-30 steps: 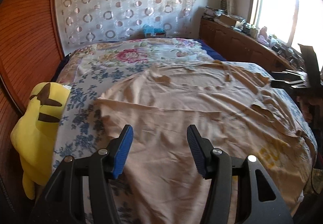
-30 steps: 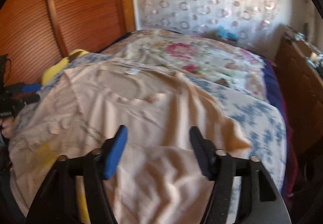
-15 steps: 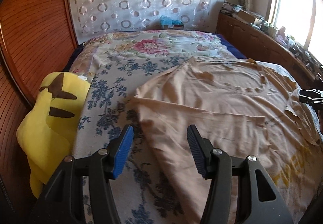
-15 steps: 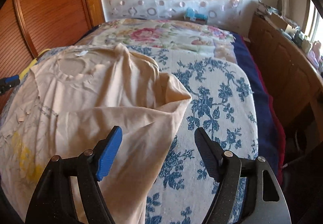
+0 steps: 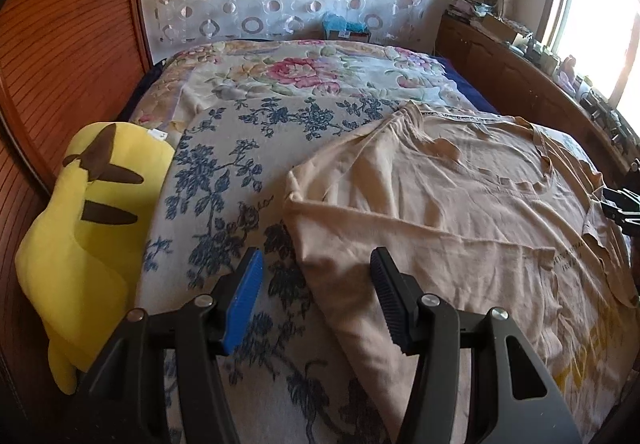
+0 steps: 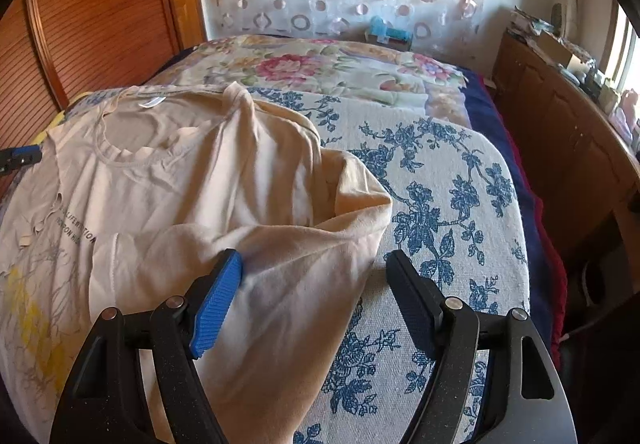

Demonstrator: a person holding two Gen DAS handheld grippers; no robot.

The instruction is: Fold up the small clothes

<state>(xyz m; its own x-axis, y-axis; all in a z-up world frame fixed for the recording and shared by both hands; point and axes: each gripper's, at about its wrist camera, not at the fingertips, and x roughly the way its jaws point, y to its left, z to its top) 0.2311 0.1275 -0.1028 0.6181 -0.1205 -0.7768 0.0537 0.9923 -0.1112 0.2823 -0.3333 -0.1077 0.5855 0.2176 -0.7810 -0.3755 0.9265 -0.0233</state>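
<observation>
A beige T-shirt (image 5: 460,204) with a worn yellow print lies spread on the bed, neck towards the far end. It also shows in the right wrist view (image 6: 192,184), with its right sleeve folded in and bunched. My left gripper (image 5: 316,280) is open and empty, above the shirt's left edge. My right gripper (image 6: 314,280) is open and empty, above the shirt's right edge by the bunched sleeve. Each gripper's tip shows at the other view's edge.
The bed has a blue-flowered white blanket (image 5: 224,180) and a pink-flowered cover (image 5: 304,72) beyond. A yellow plush toy (image 5: 84,228) lies at the bed's left edge by the wooden wall. A wooden cabinet (image 6: 560,132) with clutter runs along the right.
Both grippers have moved outwards from over the shirt's middle to its left and right edges. The right sleeve now lies folded in. Both stayed open.
</observation>
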